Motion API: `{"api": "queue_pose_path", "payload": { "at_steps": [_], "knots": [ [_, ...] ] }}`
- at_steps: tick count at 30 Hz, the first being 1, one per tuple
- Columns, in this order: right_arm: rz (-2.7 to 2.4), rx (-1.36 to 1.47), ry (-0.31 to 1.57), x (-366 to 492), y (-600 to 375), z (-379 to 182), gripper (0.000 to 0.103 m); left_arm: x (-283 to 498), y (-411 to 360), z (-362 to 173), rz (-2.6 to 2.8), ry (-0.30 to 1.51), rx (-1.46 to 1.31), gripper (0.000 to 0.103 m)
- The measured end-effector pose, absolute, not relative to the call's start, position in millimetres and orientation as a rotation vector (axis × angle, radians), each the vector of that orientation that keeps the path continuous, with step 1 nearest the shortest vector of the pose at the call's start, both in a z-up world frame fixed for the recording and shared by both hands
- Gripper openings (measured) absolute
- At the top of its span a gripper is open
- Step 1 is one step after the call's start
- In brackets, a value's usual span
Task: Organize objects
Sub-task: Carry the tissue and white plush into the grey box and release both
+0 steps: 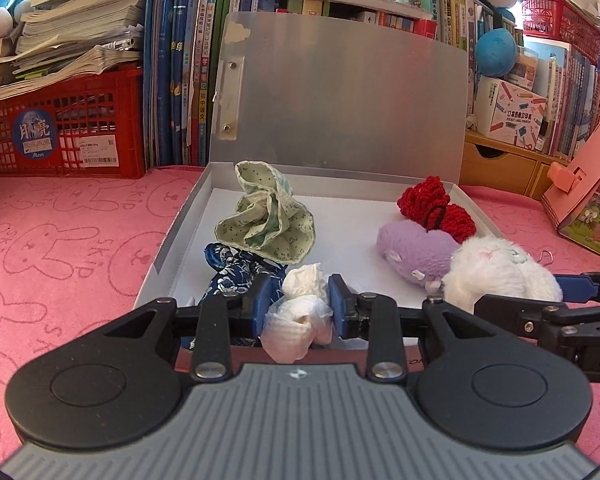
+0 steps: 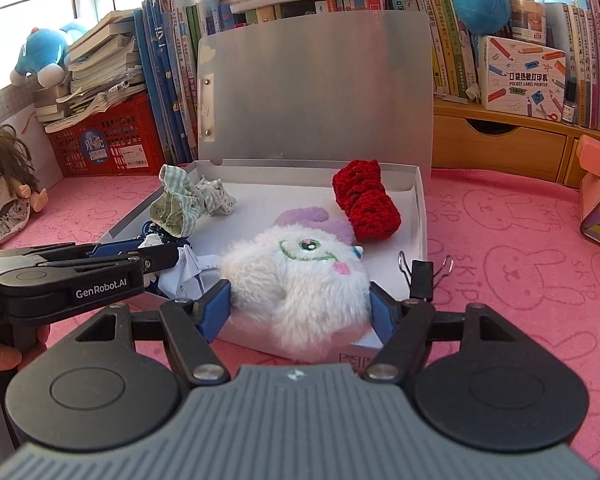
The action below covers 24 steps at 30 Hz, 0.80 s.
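We hold one item in each gripper, both at the box's (image 1: 466,200) near edge. The left gripper (image 1: 300,306) has its jaws pinching a white wad (image 1: 296,316), which sits over the near-left corner, the blue cloth (image 1: 236,268) just beyond at 11 o'clock. The right gripper (image 2: 298,304) has its jaws pressed on a white plush (image 2: 300,276) (long axis across the jaws), straddling the near rim; free floor lies at 12 o'clock, short of the red knit (image 2: 366,204). Both grippers point forward and down over the pink worktop (image 2: 520,280). We judge release into the box comes next.
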State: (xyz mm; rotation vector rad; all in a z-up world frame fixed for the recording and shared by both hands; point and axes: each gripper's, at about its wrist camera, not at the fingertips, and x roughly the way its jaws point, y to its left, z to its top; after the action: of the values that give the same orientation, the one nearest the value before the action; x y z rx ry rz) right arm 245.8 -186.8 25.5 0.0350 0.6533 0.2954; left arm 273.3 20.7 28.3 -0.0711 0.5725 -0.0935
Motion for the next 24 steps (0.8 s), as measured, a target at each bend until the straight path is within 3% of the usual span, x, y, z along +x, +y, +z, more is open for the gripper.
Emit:
{"api": "queue_pose_path", "payload": {
  "at_steps": [24],
  "knots": [
    [0.281,0.004,0.634,294,-158,15,0.071,338,21,25,-0.037,0.562,0.012,0.037]
  ]
}}
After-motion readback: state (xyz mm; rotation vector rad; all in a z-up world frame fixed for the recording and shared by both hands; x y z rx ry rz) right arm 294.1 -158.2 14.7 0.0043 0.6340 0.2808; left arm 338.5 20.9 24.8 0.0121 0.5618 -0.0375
